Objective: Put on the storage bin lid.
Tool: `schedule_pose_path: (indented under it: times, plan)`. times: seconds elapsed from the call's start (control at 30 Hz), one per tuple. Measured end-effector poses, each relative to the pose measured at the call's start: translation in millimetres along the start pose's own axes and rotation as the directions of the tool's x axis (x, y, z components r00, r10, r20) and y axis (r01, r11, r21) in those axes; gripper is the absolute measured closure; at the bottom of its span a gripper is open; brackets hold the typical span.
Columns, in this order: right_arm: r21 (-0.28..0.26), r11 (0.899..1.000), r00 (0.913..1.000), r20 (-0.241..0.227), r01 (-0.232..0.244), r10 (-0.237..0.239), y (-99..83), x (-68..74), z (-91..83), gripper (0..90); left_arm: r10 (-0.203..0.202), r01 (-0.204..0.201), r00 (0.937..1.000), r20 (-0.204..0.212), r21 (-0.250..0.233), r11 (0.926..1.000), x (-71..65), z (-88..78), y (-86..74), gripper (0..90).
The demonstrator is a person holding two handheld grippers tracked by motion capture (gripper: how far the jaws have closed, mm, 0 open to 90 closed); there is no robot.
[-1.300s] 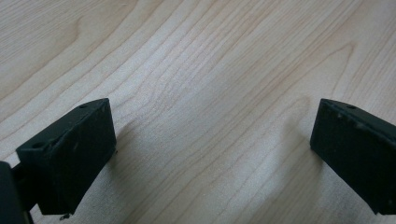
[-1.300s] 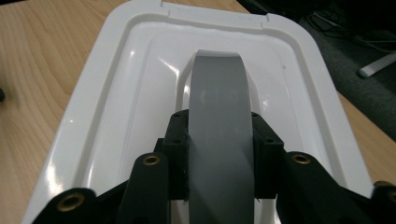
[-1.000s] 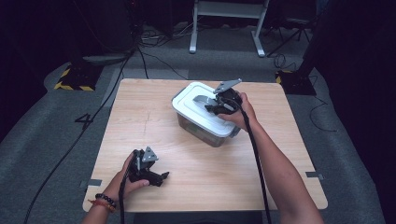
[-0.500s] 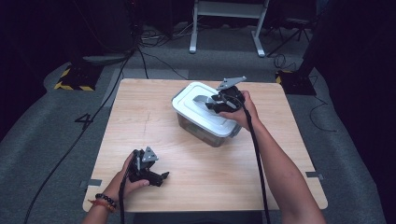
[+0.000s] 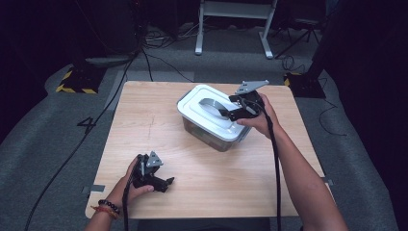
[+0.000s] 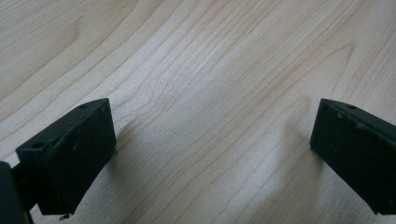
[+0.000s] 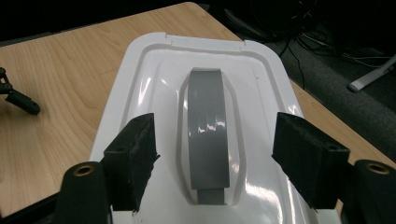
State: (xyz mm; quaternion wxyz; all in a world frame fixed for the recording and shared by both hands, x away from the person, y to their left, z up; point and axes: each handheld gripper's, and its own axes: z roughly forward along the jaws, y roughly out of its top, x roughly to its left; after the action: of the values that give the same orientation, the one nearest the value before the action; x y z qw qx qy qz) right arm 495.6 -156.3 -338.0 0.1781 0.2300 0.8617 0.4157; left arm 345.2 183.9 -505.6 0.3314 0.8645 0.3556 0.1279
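At the lower left of the high view, the left gripper (image 5: 167,182) rests on the wooden table (image 5: 144,125) in the person's left hand (image 5: 131,186), where it was a second ago. In the left gripper view its jaws stand wide apart with only bare wood grain between them, so it is open and holds nothing.

Right of centre in the high view sits the clear storage box (image 5: 207,137), topped by a white lid (image 5: 204,113) with a grey handle (image 5: 210,102) lying along a recess in its middle. The box lies in the upper middle of the table, well apart from the left gripper.

Further right, the right gripper (image 5: 225,113) hangs over the near end of that handle. A second ago it sat lower on the lid, pressed close around the handle; now it has pulled back a little toward the right of the frame and lifted. Its jaws have just been opening, and in the right gripper view the two pads (image 7: 133,156) stand on either side of the handle (image 7: 208,135) without touching it, so this gripper is open and empty.

That release suggests the work on the handle is finished, probably with the lid seated on the box, and the right hand is free to withdraw.
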Motion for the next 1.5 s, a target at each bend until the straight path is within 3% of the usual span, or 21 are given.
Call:
schedule_pose_path:
  times: [0.23,0.73,1.2,1.5]
  plan:
    - [0.003,0.999,0.9989,-0.021,0.041,-0.041,-6.3,6.4,-15.1,28.2,-0.001,0.001,1.0000,-0.001,0.001,1.0000,0.0,0.0,0.0,0.4]
    - [0.014,0.997,0.9966,0.002,0.082,-0.082,-28.3,20.7,-49.1,23.5,0.000,0.000,1.0000,0.000,0.001,1.0000,0.0,-0.1,0.0,0.4]
    - [0.027,0.993,0.9907,0.071,0.115,-0.116,-61.8,31.8,-78.1,24.2,0.000,0.000,1.0000,0.000,0.000,1.0000,0.0,0.0,0.0,0.4]
    - [0.059,0.990,0.9855,0.100,0.131,-0.137,-86.9,36.7,-84.9,24.2,-0.001,0.001,1.0000,0.000,0.000,1.0000,-0.1,0.0,0.0,0.4]
